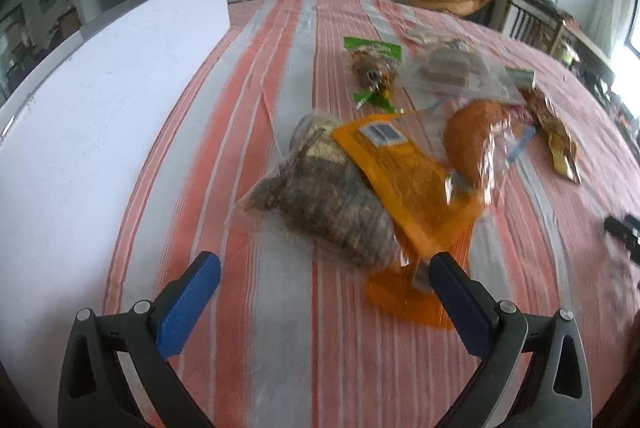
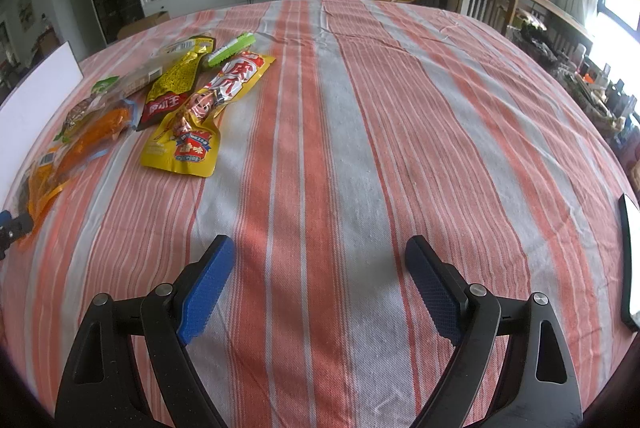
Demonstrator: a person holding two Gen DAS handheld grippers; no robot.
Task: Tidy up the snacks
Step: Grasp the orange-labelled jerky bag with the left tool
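Note:
In the left wrist view my left gripper is open just in front of a heap of snacks: a clear bag of dark brown pieces, an orange packet whose near corner lies by the right finger, and a clear bag with an orange bun. Farther back lie a green-topped packet and a clear bag of biscuits. In the right wrist view my right gripper is open and empty over bare cloth. Yellow and red packets lie to its far left.
A white board stands along the left side of the striped cloth. A black-edged white object lies at the right edge. My left gripper's tip shows at the left edge of the right wrist view. A dark packet and a green packet lie further back.

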